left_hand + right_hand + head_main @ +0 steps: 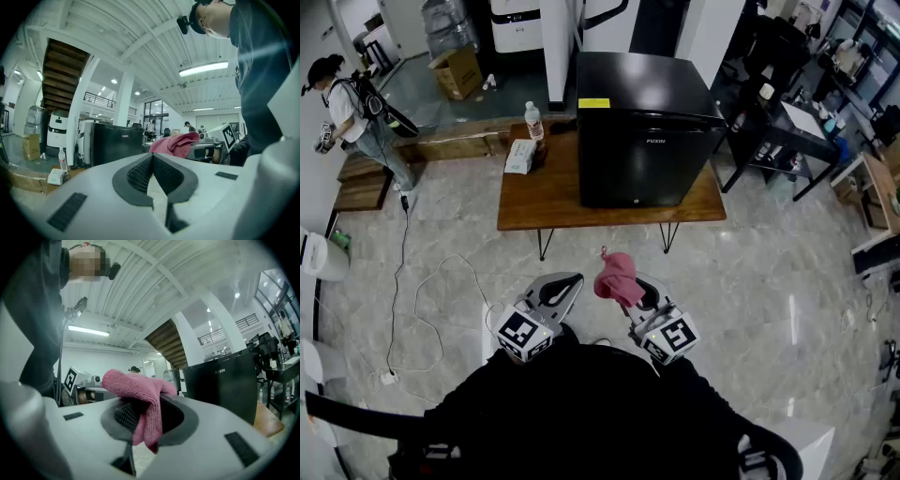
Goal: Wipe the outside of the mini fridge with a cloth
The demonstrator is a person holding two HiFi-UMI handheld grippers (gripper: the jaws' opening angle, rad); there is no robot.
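A black mini fridge stands on a low wooden table ahead of me; it also shows in the left gripper view and the right gripper view. My right gripper is shut on a pink cloth, which bunches above its jaws and hangs between them. My left gripper is shut with nothing in it, its dark pads pressed together. Both grippers are held over the floor, well short of the table. The pink cloth shows to the right in the left gripper view.
A water bottle and a tissue pack sit on the table's left part. A cable trails over the marble floor. A person stands at far left. Desks and chairs crowd the right. A cardboard box lies behind.
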